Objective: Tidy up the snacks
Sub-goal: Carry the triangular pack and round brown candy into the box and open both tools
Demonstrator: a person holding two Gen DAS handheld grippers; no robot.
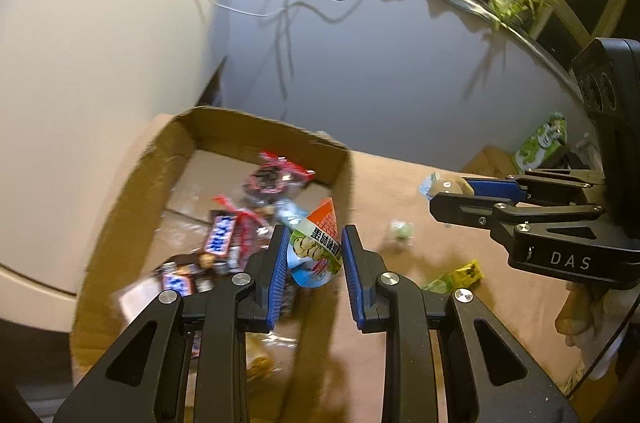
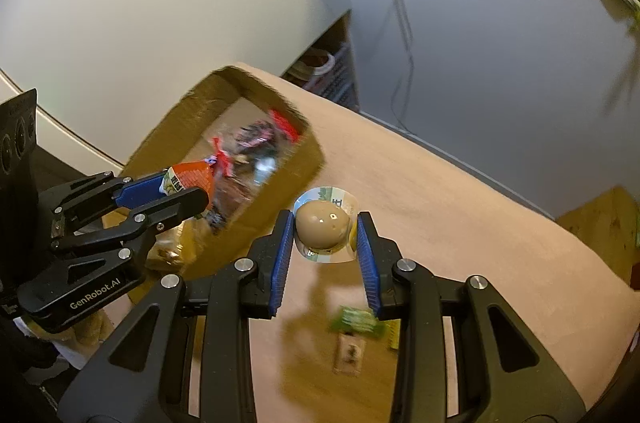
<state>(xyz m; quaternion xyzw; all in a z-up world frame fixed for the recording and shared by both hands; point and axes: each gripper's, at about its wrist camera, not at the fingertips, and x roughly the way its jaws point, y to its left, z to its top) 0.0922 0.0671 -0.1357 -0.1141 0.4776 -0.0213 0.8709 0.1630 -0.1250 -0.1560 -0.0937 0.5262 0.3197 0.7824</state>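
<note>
My left gripper (image 1: 314, 247) is shut on an orange and white snack packet (image 1: 316, 251) and holds it above the right wall of an open cardboard box (image 1: 120, 199). The box holds several wrapped candies and chocolate bars (image 1: 224, 239). My right gripper (image 2: 324, 235) is shut on a packed brown egg (image 2: 322, 225) and holds it above the table, right of the box (image 2: 248, 87). The left gripper also shows in the right wrist view (image 2: 188, 189), and the right gripper in the left wrist view (image 1: 452, 193).
Loose snacks lie on the brown table (image 2: 440, 191): a small green candy (image 1: 400, 231), a yellow-green packet (image 1: 460, 275), green packets (image 2: 356, 321). A green box (image 1: 544, 143) stands at the far right. Cables hang on the wall behind.
</note>
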